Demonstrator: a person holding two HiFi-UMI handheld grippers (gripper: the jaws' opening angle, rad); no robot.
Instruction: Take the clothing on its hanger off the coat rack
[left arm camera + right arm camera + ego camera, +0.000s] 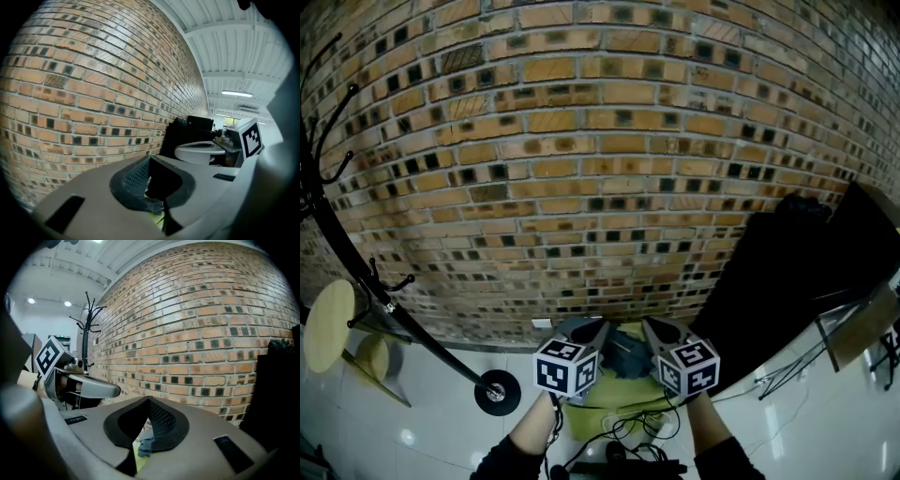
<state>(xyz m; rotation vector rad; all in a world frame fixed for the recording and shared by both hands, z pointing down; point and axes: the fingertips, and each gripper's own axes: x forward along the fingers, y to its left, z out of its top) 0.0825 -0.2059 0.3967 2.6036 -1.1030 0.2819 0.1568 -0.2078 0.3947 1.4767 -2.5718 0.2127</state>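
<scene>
Our left gripper and right gripper are both pressed together on nothing. The coat rack stands well left, its visible hooks bare; no hung clothing shows. We judge such clothing light and limp, best lifted by the hanger's stiff neck. The brick wall closes ahead; open floor lies leftward

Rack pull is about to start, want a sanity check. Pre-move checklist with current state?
1. Left gripper jaws apart for a grasp: not ok, shut on nothing.
2. Right gripper jaws apart: not ok, shut on nothing.
3. Coat rack in view: ok, standing at the left.
4. Garment on its hooks: not ok, the hooks that show are bare.
5. Grey cloth below the grippers is on a hanger: cannot tell.
</scene>
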